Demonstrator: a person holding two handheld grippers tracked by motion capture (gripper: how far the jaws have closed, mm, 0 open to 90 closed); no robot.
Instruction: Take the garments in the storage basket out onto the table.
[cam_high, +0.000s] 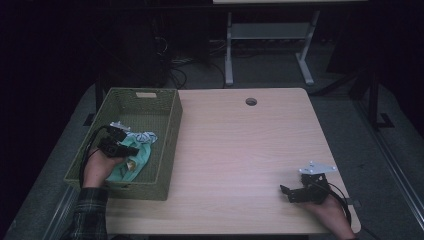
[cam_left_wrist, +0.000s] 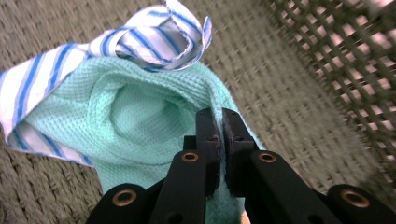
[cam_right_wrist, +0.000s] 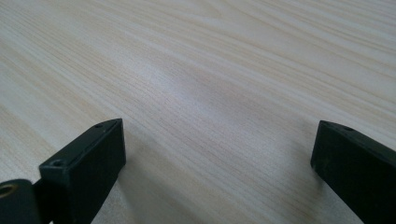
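Observation:
A mint-green waffle cloth (cam_left_wrist: 135, 116) lies in a woven olive basket (cam_high: 170, 140) at the table's left, with a blue-and-white striped cloth (cam_left_wrist: 140, 42) bunched at its far end. My left gripper (cam_left_wrist: 218, 122) is down inside the basket, jaws together, pinching a fold at the green cloth's edge. From above, that left gripper (cam_high: 124, 150) sits over the green cloth (cam_high: 137, 155), with the striped cloth (cam_high: 146, 136) just beyond it. My right gripper (cam_high: 286, 194) rests low at the table's near right corner. Its jaws (cam_right_wrist: 217, 149) stand wide apart over bare wood.
The light wooden table (cam_high: 240, 145) has a round cable hole (cam_high: 251, 101) near its far edge. The basket's mesh wall (cam_left_wrist: 345, 56) rises close to the right of the left gripper. A small yellowish thing (cam_high: 131, 164) lies by the green cloth. Another desk's frame (cam_high: 229, 50) stands behind.

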